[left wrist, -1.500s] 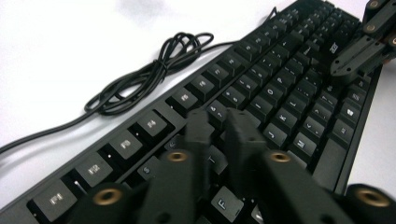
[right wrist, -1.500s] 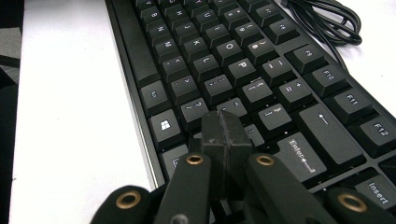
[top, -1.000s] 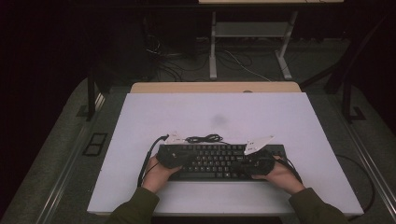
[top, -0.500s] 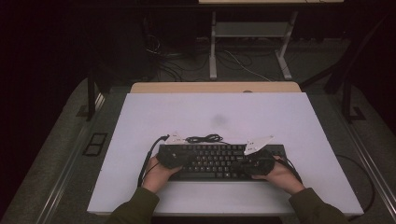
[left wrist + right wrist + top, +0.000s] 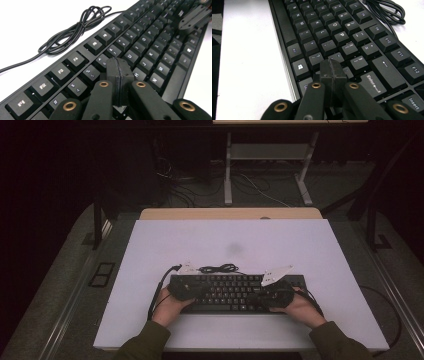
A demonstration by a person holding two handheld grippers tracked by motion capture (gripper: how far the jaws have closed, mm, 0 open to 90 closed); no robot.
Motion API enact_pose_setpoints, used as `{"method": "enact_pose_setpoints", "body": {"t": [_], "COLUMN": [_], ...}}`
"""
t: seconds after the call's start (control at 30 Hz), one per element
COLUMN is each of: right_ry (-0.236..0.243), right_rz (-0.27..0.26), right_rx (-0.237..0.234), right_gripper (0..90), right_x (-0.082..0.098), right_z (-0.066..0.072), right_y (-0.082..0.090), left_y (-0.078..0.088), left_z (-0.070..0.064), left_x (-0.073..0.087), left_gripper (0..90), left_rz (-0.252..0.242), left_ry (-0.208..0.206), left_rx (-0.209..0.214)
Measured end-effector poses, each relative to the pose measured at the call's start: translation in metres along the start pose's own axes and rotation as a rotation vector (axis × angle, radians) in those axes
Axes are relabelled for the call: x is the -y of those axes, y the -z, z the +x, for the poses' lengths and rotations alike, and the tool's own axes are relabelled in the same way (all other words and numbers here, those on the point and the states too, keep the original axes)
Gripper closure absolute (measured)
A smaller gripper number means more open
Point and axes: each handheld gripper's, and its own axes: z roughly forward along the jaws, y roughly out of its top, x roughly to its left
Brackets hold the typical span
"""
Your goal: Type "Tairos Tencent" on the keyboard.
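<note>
1. Lying on the near half of the white table [image 5: 150,250], one black keyboard [image 5: 235,292] stretches left to right, close to the person's edge.
2. One black cable [image 5: 217,268] sits bunched in loops just beyond the keyboard's far edge, on the tabletop.
3. Two grippers are over the keyboard, one in each hand: the left gripper [image 5: 192,291] over its left part, the right gripper [image 5: 265,295] over its right part.
4. In the left gripper view, the left gripper's two jaws are pressed together with nothing between them, tips above the number and letter rows.
5. In the right gripper view, the right gripper's [image 5: 332,72] two jaws are likewise pressed together and empty, tips above the keys just left of Enter.
6. Two forearms in olive sleeves come in from the near edge.
</note>
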Motion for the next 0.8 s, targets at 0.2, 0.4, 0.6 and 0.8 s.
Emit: {"method": "enact_pose_setpoints", "body": {"t": [0.2, 0.4, 0.6, 0.8], "right_ry": [0.0, 0.0, -0.015, -0.046], "right_rz": [0.0, 0.0, -0.018, -0.076], "right_rx": [0.0, 0.0, -0.005, -0.025], "right_gripper": [89.4, 89.4, 89.3, 88.5], "right_x": [0.0, 0.0, 0.0001, -0.0003], "right_z": [0.0, 0.0, -0.0021, -0.0048], "right_y": [0.0, 0.0, 0.002, 0.0089], "left_y": [0.0034, 0.0061, 0.0087, 0.0096], "left_z": [-0.0002, -0.0004, -0.0003, -0.0016], "left_x": [-0.001, -0.0006, 0.0003, 0.0003], "left_gripper": [89.1, 77.8, 61.7, 44.0], "left_rz": [-0.009, -0.024, -0.039, -0.053], "left_ry": [-0.009, -0.008, -0.01, -0.008], "left_rx": [-0.001, -0.011, -0.008, -0.008]}}
